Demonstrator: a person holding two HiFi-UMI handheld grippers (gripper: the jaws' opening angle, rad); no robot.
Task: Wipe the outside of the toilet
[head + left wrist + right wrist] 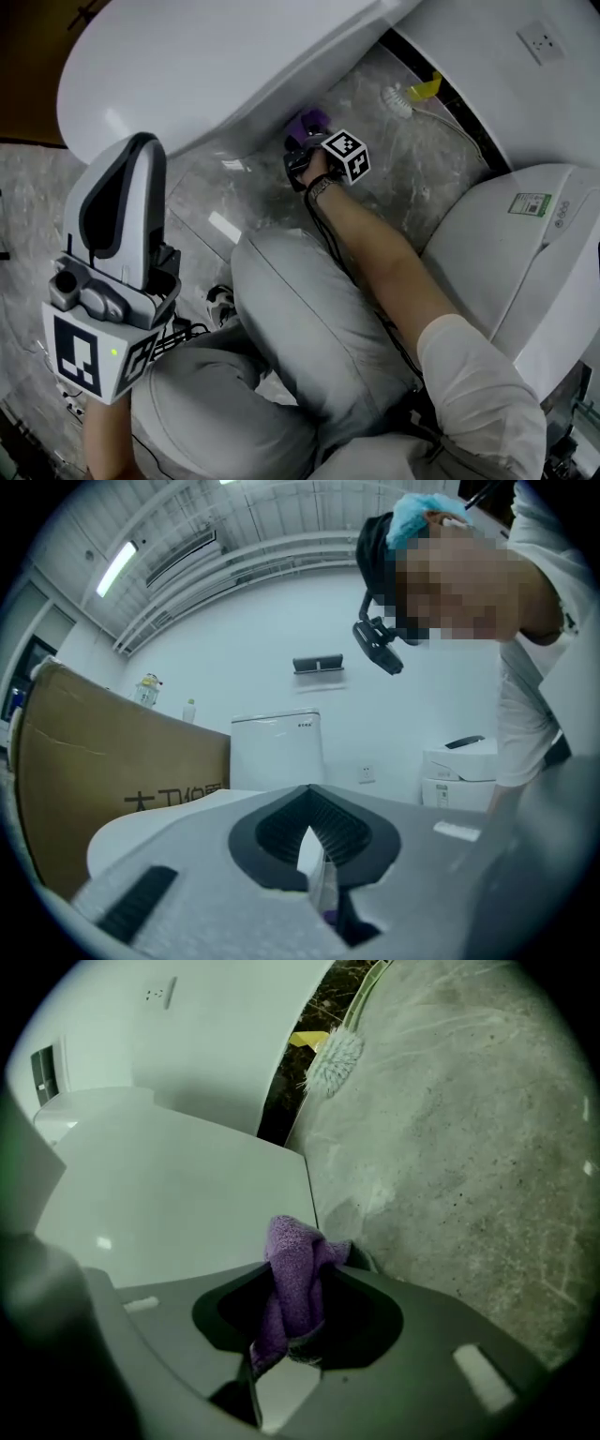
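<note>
Closest to me, at the lower left of the head view, is the left gripper (131, 164). It is held upright well away from the work, with its jaws brought together on nothing that I can make out. It plays no part in the coming move.

The right gripper (304, 141) is the near one. It reaches out past my grey-trousered knee (309, 319) to the upper middle of the frame, and its jaws are clamped on a purple cloth (292, 1274). The cloth is a soft, nubbly terry, bunched into a fold that stands up out of the jaws.

The toilet (169, 1194) lies to the left of the cloth in the right gripper view. It shows there as a smooth, glossy white wall that curves down to meet the floor (469, 1147). The cloth's tip sits right at that lower edge, but I cannot tell whether it is touching. In the head view the bowl's long axis runs from the upper left towards the upper middle, so I judge the next stroke should press leftward and sweep along that curve.

The floor is mottled grey stone with a dull sheen. A white-bristled toilet brush (333, 1058) lies on it beyond the cloth, at the top of the frame and well apart. A second white toilet (525, 244) fills the right side of the head view.
</note>
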